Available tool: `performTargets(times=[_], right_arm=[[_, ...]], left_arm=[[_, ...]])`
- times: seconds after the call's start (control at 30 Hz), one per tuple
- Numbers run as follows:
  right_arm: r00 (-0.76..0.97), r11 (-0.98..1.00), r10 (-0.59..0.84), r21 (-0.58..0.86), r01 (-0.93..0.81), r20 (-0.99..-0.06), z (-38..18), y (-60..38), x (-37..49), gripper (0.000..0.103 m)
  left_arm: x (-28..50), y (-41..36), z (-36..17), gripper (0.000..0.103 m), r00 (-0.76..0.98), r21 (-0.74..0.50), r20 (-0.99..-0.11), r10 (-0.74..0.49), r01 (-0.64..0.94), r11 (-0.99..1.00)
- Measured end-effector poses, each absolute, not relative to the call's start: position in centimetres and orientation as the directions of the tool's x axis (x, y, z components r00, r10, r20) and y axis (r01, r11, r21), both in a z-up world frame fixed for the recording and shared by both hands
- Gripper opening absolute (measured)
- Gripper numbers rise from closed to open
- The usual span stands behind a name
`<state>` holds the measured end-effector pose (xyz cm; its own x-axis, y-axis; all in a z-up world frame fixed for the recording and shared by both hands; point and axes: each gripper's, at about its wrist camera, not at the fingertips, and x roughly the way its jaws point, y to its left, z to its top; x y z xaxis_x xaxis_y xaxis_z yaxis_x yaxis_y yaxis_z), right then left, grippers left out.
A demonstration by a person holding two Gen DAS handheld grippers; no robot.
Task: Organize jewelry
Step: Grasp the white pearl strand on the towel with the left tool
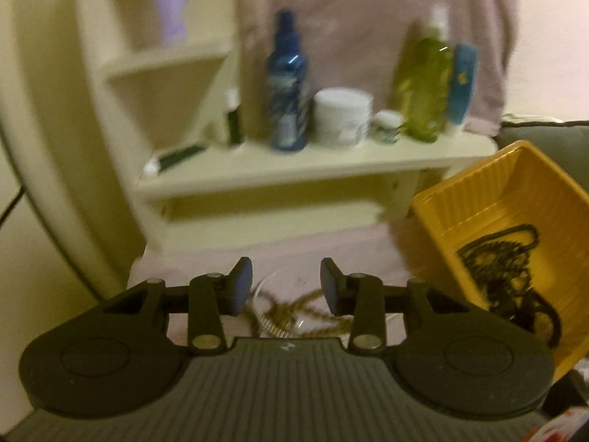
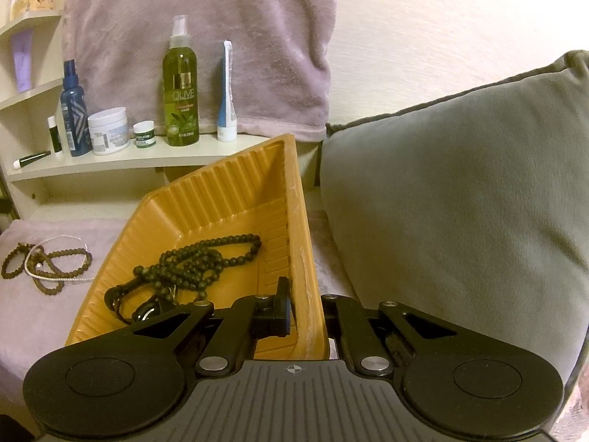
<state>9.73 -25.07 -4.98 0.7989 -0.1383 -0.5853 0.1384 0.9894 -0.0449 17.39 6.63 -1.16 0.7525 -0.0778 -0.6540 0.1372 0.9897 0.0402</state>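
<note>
Here, a dark bead necklace (image 2: 195, 261) lies in the tilted yellow tray (image 2: 228, 199); the right gripper (image 2: 305, 316) jaws are clenched on the tray's rim; brown beads and a pale chain (image 2: 48, 261) lie on the pink blanket (image 2: 22, 313), under the left gripper (image 1: 286, 287), jaws released, nothing between them; cosmetics shelf (image 2: 121, 160) behind.

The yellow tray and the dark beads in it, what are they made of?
The yellow tray looks like thin moulded plastic: ribbed walls, smooth dull shine, whitish scuffs on its rim. The dark beads are round and matte on a string; probably wood, though stone or plastic cannot be ruled out.
</note>
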Motion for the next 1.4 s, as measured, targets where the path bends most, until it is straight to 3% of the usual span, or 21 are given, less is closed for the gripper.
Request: performTargets(times=[0.33,0.47,0.8,1.13,1.4], right_arm=[[0.789,0.989,-0.146,-0.057,0.139,-0.596,-5.5,-25.2,9.9,0.005],[0.785,0.988,-0.151,-0.064,0.141,-0.601,-5.6,-25.3,10.0,0.005],[0.773,0.986,-0.162,-0.074,0.148,-0.614,-5.9,-25.5,10.1,0.005],[0.769,0.986,-0.167,-0.08,0.149,-0.617,-5.9,-25.4,10.3,0.005],[0.769,0.986,-0.166,-0.079,0.15,-0.617,-5.8,-25.5,10.2,0.005]], left_arm=[[17.2,7.3,-5.5,0.035,0.736,0.039,-0.677,-0.002,0.038,0.999],[18.0,7.2,-6.4,0.025,0.743,0.037,-0.669,0.007,0.024,0.999],[21.0,7.1,-8.2,0.014,0.737,0.09,-0.675,-0.005,0.089,0.992],[22.7,7.8,-9.6,0.013,0.697,0.115,-0.717,0.0,0.117,0.986],[23.4,7.9,-9.7,0.002,0.668,0.089,-0.744,-0.018,0.126,0.988]])
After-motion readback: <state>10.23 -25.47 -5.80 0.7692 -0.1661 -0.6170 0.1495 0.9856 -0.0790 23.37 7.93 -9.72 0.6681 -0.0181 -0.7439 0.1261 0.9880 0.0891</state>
